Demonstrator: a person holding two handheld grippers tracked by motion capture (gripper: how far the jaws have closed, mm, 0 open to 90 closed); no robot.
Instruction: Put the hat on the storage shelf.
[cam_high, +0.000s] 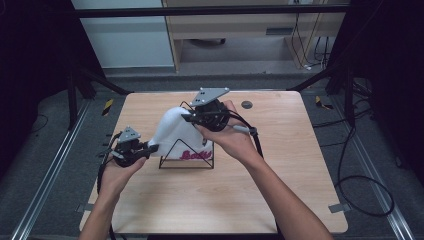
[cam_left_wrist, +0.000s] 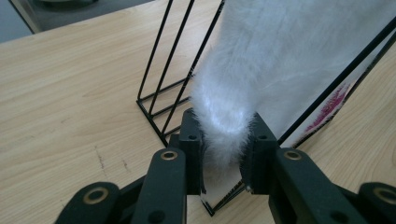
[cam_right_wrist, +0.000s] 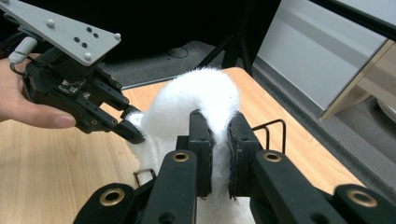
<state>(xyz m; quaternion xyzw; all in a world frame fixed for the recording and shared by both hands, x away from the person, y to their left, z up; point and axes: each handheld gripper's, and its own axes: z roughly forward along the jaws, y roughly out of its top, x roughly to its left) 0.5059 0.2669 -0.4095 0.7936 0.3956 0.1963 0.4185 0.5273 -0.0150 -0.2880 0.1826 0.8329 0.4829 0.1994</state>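
Observation:
A white fluffy cloth (cam_high: 175, 132) with pink lettering along its lower edge drapes over a black wire rack (cam_high: 186, 166) in the middle of the wooden table (cam_high: 280, 165). My left gripper (cam_high: 150, 148) is at the cloth's lower left and is shut on a fold of it. In the left gripper view that fold (cam_left_wrist: 224, 121) is pinched between the pads, with the rack's wires (cam_left_wrist: 163, 93) just behind. My right gripper (cam_high: 187, 117) is above the rack, shut on the cloth's top. In the right gripper view the fluffy cloth (cam_right_wrist: 196, 93) bulges between the jaws, and the left gripper (cam_right_wrist: 133, 130) bites its far side.
A small dark round disc (cam_high: 246, 104) lies on the table near the far edge. Bare wood lies in front of the rack and to its right. Black frame struts stand at the table's back corners, and cables (cam_high: 360, 185) trail on the floor at right.

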